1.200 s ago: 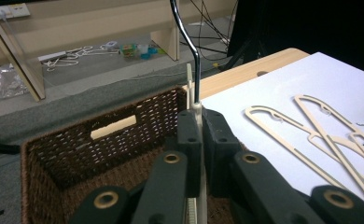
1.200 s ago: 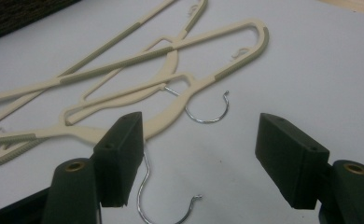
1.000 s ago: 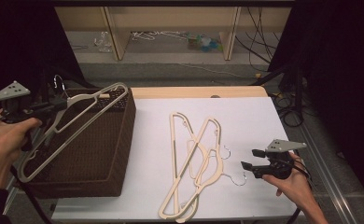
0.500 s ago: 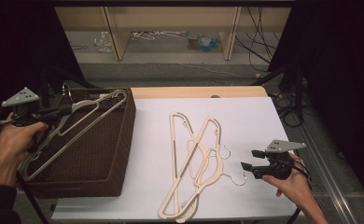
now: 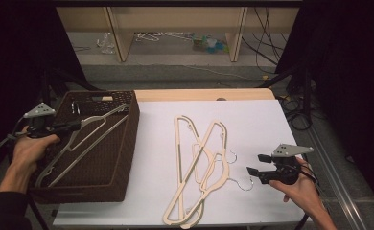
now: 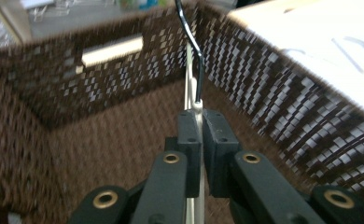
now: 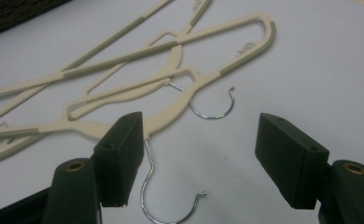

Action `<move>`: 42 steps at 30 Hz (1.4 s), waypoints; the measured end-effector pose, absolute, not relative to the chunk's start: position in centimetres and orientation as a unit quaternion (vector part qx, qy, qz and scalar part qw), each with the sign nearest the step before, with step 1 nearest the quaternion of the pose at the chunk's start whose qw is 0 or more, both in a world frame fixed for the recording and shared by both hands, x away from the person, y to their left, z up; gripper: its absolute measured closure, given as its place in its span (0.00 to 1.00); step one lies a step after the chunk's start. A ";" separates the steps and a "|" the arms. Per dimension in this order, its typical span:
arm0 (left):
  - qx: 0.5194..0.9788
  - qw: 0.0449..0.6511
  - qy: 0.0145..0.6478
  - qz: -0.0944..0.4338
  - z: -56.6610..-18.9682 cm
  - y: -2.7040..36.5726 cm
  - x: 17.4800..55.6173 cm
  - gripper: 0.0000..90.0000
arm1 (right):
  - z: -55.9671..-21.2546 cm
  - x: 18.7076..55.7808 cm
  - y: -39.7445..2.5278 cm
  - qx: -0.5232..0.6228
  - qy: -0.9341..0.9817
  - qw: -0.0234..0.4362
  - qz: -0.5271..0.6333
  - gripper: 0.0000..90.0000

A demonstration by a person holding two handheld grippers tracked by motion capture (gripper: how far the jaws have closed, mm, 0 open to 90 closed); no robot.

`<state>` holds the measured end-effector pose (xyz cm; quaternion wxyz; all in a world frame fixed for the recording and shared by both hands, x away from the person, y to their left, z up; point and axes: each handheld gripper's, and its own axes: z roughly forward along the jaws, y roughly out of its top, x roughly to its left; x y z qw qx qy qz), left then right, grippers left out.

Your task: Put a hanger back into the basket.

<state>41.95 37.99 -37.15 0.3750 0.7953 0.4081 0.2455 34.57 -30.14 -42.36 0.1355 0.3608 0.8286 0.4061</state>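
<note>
The cream plastic hanger [image 5: 87,139] clamped in the left gripper [image 5: 75,126] has been lowered into the brown woven basket [image 5: 122,158], ready for release; the right gripper [image 5: 255,164] is held open.

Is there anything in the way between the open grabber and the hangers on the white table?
Nothing visible is. The right gripper has its jaws spread just short of the nearest cream hanger, whose metal hook lies on the bare table between the jaws.
</note>
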 end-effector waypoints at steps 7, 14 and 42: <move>0.748 0.405 0.471 0.236 -38.9 38.8 41.6 0.94 | -42.4 34.6 -30.1 0.361 0.829 0.133 0.406 0.37; 0.739 0.341 0.516 0.268 -39.0 39.3 41.2 0.88 | -42.4 34.6 -30.1 0.361 0.829 0.135 0.406 0.37; 0.755 0.461 0.409 0.226 -36.3 22.5 31.6 0.35 | -43.6 33.1 -27.0 0.373 0.833 0.123 0.390 0.31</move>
